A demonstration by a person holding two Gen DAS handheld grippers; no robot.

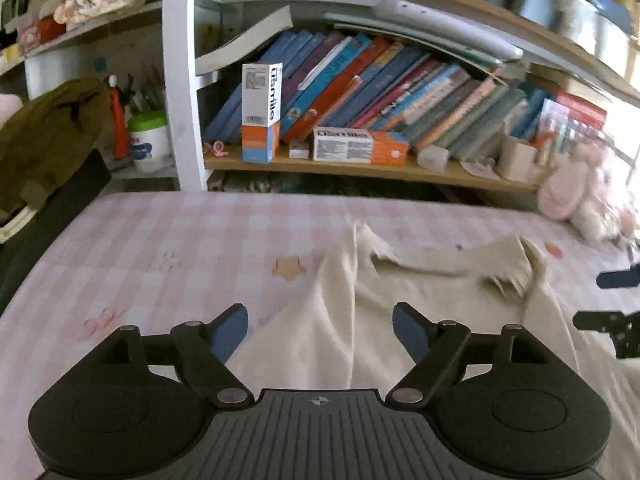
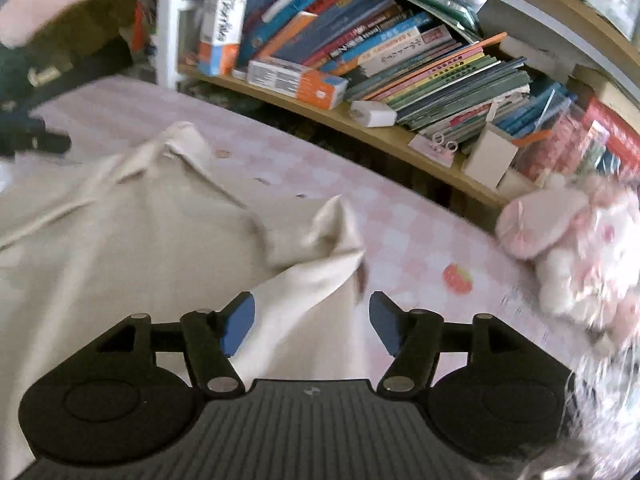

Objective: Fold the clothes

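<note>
A cream garment (image 1: 420, 292) lies crumpled on the pink checked bed sheet (image 1: 180, 240), its two upper corners sticking up. My left gripper (image 1: 320, 320) hovers over the garment's left edge with its jaws wide apart, and the cloth lies under the gap, untouched by the blue pads. In the right wrist view the same garment (image 2: 140, 240) spreads to the left. My right gripper (image 2: 310, 304) is open over its right corner, a fold of cloth reaching up between the fingers (image 2: 240, 320) without being pinched. The right gripper's fingers (image 1: 616, 278) show at the left view's right edge.
A wooden bookshelf (image 1: 360, 168) with slanting books and orange-and-white boxes (image 1: 260, 112) runs along the far side of the bed. A pink and white plush toy (image 2: 580, 248) lies at the right. An olive bag (image 1: 48, 132) sits at the far left corner.
</note>
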